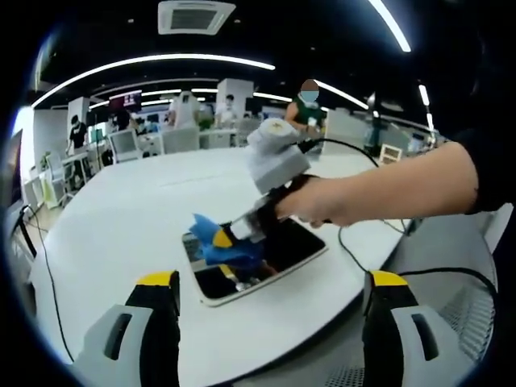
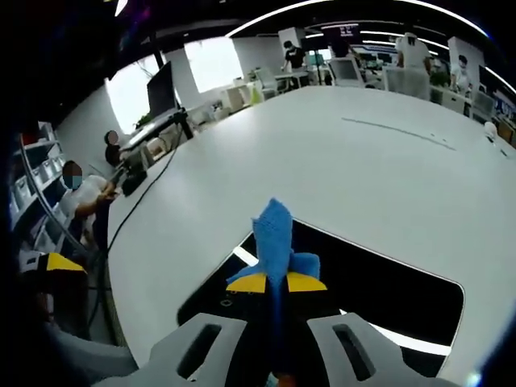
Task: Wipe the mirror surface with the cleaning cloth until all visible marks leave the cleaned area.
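Currently the mirror [image 1: 266,262] lies flat on the white tabletop [image 1: 129,210], near its front edge, with broad bare surface open behind and to both sides. The right tongs [image 2: 276,282] are clenched on the blue cleaning cloth [image 2: 276,234], which is pressed against the mirror's near end [image 2: 387,298]. A hand [image 1: 339,201] carries those tongs from the right. The left tongs [image 1: 270,294] stand released, jaws wide apart, apart from the mirror at the tabletop's edge. A cable [image 1: 363,250] trails just beside the mirror's right edge.

An open-plan office: rows of desks with monitors [image 1: 125,143], seated people [image 2: 81,193], strip lights [image 1: 153,63], ceiling vent [image 1: 196,16].
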